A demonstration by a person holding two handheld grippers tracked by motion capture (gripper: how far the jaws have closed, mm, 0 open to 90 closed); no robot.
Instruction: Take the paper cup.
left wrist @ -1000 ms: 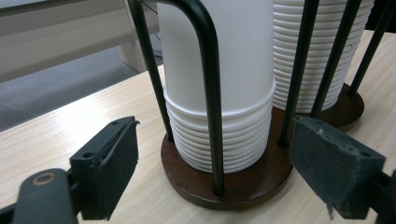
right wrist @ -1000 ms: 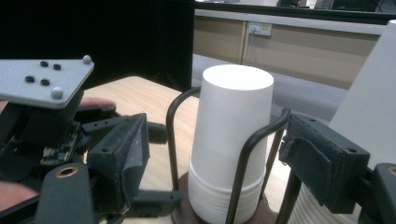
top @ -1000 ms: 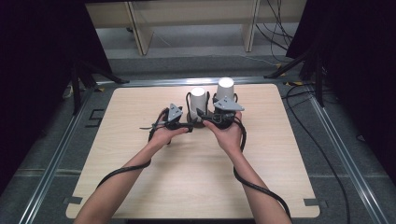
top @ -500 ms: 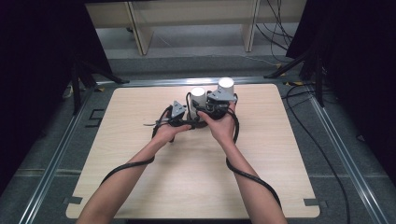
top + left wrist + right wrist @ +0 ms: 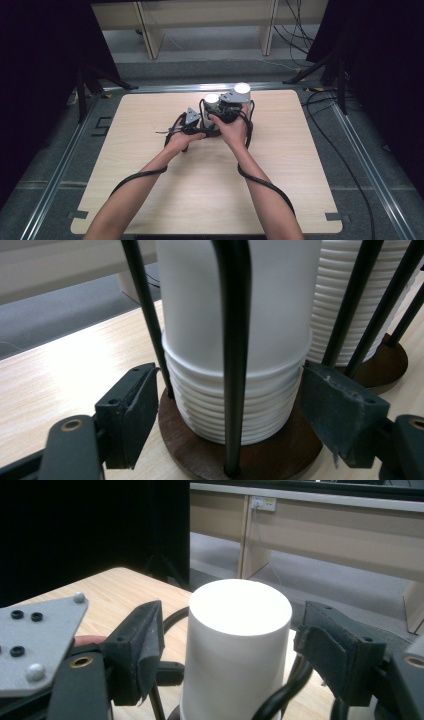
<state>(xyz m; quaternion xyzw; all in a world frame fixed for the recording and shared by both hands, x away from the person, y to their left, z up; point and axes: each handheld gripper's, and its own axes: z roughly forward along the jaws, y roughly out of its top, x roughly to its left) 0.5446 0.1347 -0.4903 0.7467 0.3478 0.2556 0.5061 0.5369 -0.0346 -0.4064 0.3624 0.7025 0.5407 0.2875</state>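
The left gripper (image 5: 235, 415), jaws just closing, brackets the white paper-cup stack (image 5: 235, 340) low to steady it; the right gripper (image 5: 227, 650), also narrowing, flanks its top cup to lift it; neither presses yet.

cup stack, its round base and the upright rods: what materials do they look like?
Cup stack: likely paper or thin plastic, matte white, rolled rims stacked in ridges. Round base: looks like dark-stained wood, with faint grain and a low sheen. Upright rods: probably metal coated black, thin, smooth and slightly glossy; it could be plastic.
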